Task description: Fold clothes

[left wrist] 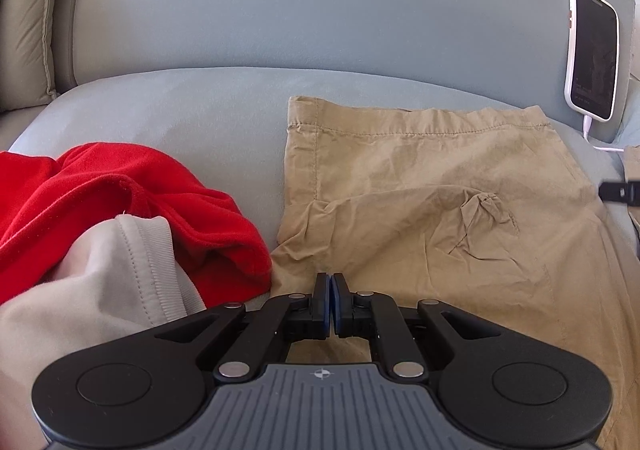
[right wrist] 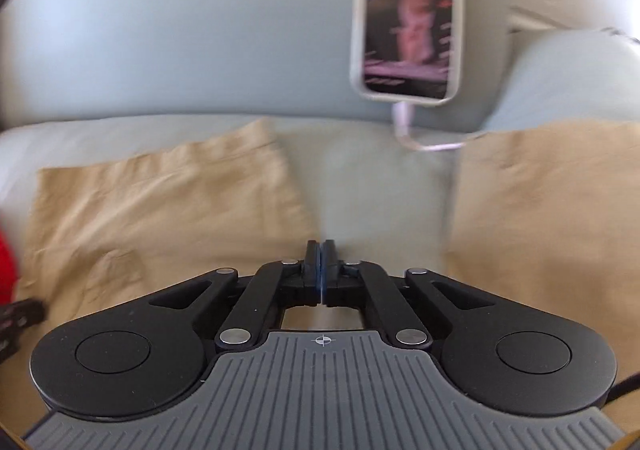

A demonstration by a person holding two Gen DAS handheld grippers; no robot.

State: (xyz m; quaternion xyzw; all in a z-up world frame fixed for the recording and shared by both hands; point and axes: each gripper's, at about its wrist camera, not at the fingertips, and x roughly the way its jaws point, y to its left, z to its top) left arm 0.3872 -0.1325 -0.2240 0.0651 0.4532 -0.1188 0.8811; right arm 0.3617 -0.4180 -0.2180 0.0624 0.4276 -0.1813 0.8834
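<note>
A pair of wrinkled khaki cotton trousers (left wrist: 460, 210) is lying spread on the pale blue-grey cushion of a sofa (left wrist: 180, 106), its two legs reaching toward the backrest with a strip of bare cushion showing between them in the right wrist view. The stitched hem of one leg (left wrist: 400, 130) is lying flat near the backrest, and a puckered fold is bunching up in the middle of that leg.

The left gripper (left wrist: 331, 282) is hanging over the near edge of the khaki cloth with its black fingers and blue pads drawn almost together; whether a bit of cloth is pinched between them cannot be told. The right gripper (right wrist: 320, 250) is pointing down at the place where the two legs part, its jaws pressed together, and nothing is showing between its pads. The right wrist view is smeared with motion blur.

Beside the trousers, on the left of the left wrist view, a crumpled bright red fleece garment (left wrist: 120, 194) is lying in a heap, and a light grey garment with a ribbed edge (left wrist: 100, 290) is lying partly over it. A smartphone in a white case (left wrist: 592, 54) is leaning upright against the backrest, its screen lit, with a white cable (left wrist: 590, 134) trailing from its lower end onto the cushion
</note>
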